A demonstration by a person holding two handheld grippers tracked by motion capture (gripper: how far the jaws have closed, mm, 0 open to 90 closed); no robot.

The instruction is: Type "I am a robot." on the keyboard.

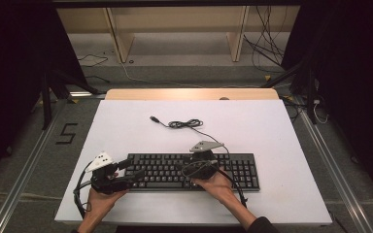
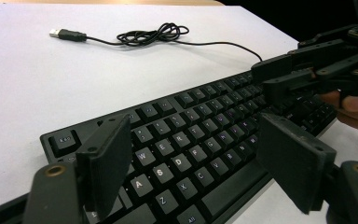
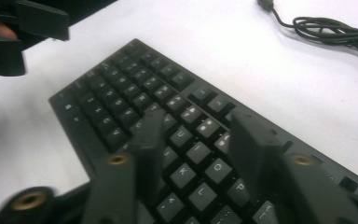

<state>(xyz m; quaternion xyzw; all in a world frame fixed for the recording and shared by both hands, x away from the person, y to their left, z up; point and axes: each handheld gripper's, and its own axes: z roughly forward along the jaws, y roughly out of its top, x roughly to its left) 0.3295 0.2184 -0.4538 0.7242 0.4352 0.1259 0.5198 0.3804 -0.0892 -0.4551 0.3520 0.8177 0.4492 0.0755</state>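
I see a big white worktop with lots of bare room at the far side and on the right. Its near edge runs just under my two arms.

The black keyboard lies flat near that front edge, long side along it. A strip of white shows between the keyboard and the front edge, and there is wide free space past its right end.

My left tool sits at the left end of the keyboard, low over the keys. Its jaws stand wide apart with nothing between them but the letter keys below, so it is released. In the left tool view the left end of the keyboard is right under the jaws.

My right tool hangs over the middle of the keyboard. Its jaws stand part way apart and pinch nothing. I see keys in the gap between them.

The thin black cable runs from the back of the keyboard and lies in a small loose coil on the far bare part. Its plug rests to the left of the coil, well apart from both tools.
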